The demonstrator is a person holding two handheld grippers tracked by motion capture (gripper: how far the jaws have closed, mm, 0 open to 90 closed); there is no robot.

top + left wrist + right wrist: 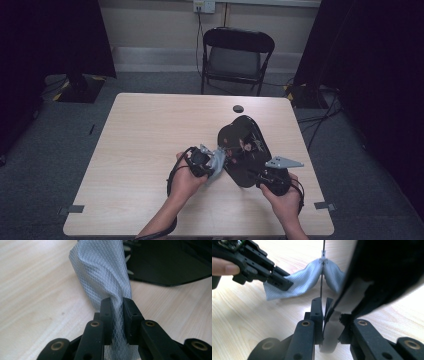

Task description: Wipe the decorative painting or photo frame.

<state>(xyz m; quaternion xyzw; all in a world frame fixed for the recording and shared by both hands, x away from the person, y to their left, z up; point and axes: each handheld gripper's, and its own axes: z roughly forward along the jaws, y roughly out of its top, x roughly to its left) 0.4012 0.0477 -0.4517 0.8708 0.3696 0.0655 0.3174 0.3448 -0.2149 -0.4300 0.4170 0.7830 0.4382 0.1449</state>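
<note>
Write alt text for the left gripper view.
The left gripper pinches a grey, diamond-textured cloth between its black jaws, the cloth bunching upward. Behind lies a light wooden table, with a glossy black plate at upper right.

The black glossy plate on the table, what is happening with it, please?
A person holds a claw in each hand at a light wooden table. The right claw is shut on the edge of the black glossy plate and holds it tilted up. The left claw is shut on a grey woven cloth, whose far end lies against the plate's rim. It looks like wiping the plate.
</note>
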